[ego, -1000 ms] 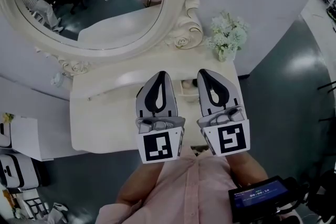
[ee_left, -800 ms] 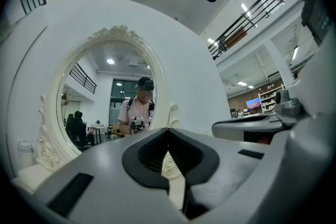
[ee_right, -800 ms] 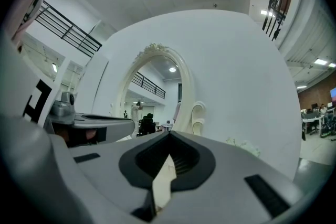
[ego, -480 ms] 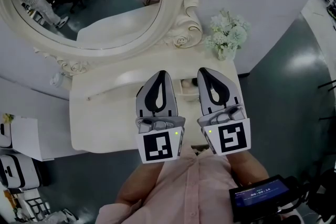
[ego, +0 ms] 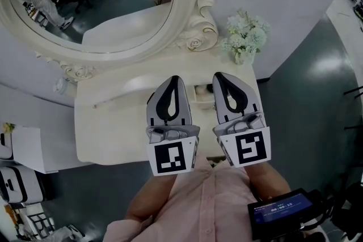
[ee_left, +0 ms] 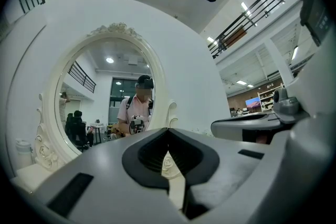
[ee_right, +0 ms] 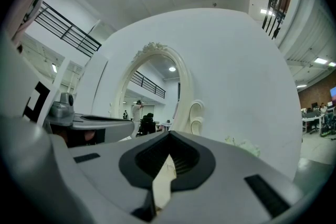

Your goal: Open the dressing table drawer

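Two hand-held grippers hang level, side by side, over a cream dressing table (ego: 108, 133) that stands right before a person in a pink shirt (ego: 193, 201). The left gripper (ego: 174, 81) has its jaws closed with nothing between them, and so does the right gripper (ego: 220, 77). Each carries a cube with a black-and-white square marker. The drawer itself cannot be made out: from the head view only the table's top shows, its front edge under the grippers. Behind them rises an oval mirror (ego: 96, 3) in a carved frame, with white flowers (ego: 245, 37) at the table's right rear corner. A small screen (ego: 281, 209) at lower right shows a row of digits too small to read.
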Motion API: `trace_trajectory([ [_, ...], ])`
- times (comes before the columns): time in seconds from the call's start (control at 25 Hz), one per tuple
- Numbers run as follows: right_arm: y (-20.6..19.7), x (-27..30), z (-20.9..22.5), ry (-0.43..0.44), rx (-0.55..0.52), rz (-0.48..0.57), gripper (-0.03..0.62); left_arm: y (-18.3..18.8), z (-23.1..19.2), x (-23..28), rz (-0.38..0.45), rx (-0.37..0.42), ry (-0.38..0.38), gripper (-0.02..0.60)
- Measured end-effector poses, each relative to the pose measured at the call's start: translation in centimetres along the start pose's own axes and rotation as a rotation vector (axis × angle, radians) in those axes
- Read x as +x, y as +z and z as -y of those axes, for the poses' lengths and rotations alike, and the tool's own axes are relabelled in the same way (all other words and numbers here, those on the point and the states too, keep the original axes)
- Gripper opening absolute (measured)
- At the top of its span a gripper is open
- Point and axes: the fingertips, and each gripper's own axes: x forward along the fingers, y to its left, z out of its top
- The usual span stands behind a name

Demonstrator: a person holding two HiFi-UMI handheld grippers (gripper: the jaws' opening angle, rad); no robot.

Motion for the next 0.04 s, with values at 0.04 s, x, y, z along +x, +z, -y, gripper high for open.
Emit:
trace_trajectory([
  [0.04,0.00,0.00,0.02,0.001,0.000,0.000,0.018,0.01,0.01,0.02,0.000,0.000,0.000,0.021],
])
